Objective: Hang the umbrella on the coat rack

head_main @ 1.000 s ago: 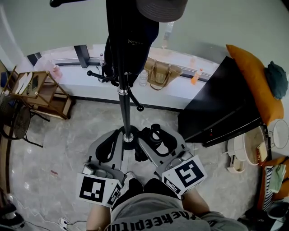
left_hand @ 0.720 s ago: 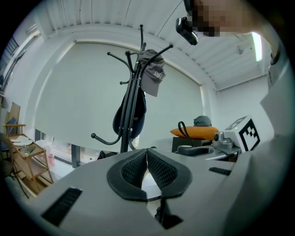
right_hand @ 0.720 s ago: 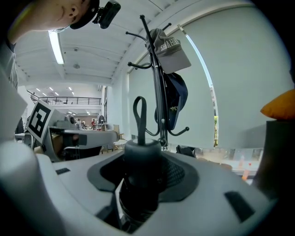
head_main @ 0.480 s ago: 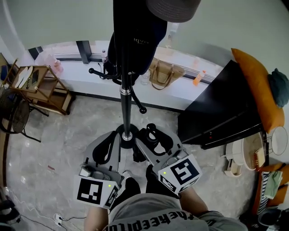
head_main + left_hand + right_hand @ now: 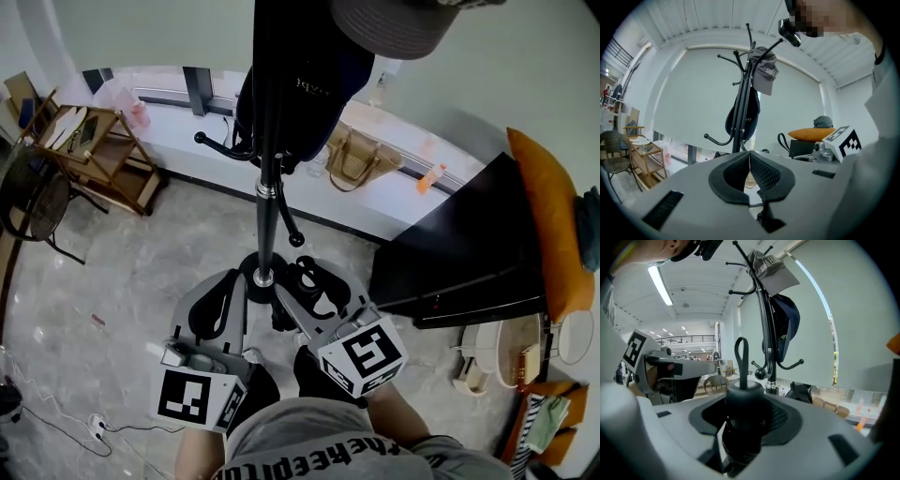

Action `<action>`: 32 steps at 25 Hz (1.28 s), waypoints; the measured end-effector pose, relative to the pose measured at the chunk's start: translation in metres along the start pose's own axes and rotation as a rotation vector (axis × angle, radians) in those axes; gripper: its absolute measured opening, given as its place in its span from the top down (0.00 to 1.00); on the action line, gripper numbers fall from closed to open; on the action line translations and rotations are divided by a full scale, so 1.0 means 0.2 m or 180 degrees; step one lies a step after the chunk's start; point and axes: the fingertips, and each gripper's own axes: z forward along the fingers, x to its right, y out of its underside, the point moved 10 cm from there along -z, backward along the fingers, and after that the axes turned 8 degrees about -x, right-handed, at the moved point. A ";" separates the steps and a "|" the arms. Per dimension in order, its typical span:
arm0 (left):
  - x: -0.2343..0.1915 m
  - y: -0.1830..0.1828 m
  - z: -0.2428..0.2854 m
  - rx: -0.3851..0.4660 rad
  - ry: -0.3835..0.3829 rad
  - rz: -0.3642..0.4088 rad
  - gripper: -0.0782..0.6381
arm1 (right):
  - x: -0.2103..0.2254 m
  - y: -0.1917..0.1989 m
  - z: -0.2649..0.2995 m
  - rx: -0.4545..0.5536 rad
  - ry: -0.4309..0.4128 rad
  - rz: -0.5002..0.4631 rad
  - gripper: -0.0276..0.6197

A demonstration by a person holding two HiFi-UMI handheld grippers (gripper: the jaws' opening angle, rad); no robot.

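The black coat rack stands right before me, its round base on the marble floor. A grey cap and a dark blue bag hang from its upper hooks. My right gripper is shut on the umbrella's black handle, whose strap loop sticks up past the jaws; the umbrella's body is hidden. My left gripper is shut with nothing in it, its pads pressed together. Both grippers hover low beside the rack's base. A lower hook with a ball tip shows just behind the handle.
A wooden shelf unit and a chair stand at the left. A tan handbag and an orange bottle sit on the window sill. A black cabinet with an orange cushion is at the right.
The head view has swung a little to the right and nearer the rack. Both grippers keep their pose; the right one has drifted slightly left with the umbrella handle.
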 end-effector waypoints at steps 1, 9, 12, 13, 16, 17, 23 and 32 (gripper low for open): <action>0.01 0.00 0.01 -0.0001 -0.0038 -0.0012 0.87 | 0.01 0.01 0.01 -0.0024 -0.0024 -0.0002 0.64; 0.05 0.04 0.01 -0.0052 -0.0342 -0.0109 0.87 | 0.10 0.04 0.09 -0.0181 -0.0244 -0.0028 0.64; 0.06 0.06 0.00 -0.0064 -0.0456 -0.0138 0.87 | 0.12 0.06 0.12 -0.0219 -0.0316 -0.0036 0.64; 0.06 0.06 0.00 -0.0066 -0.0493 -0.0150 0.87 | 0.13 0.06 0.13 -0.0229 -0.0338 -0.0042 0.64; 0.06 0.07 -0.01 -0.0064 -0.0594 -0.0196 0.87 | 0.15 0.06 0.16 -0.0256 -0.0395 -0.0055 0.64; 0.06 0.08 -0.01 -0.0062 -0.0621 -0.0212 0.87 | 0.16 0.06 0.16 -0.0264 -0.0412 -0.0063 0.64; 0.08 0.10 0.00 -0.0068 -0.0739 -0.0274 0.87 | 0.18 0.06 0.20 -0.0327 -0.0518 -0.0129 0.64; 0.10 0.11 0.00 -0.0064 -0.0833 -0.0308 0.87 | 0.20 0.06 0.23 -0.0353 -0.0583 -0.0163 0.64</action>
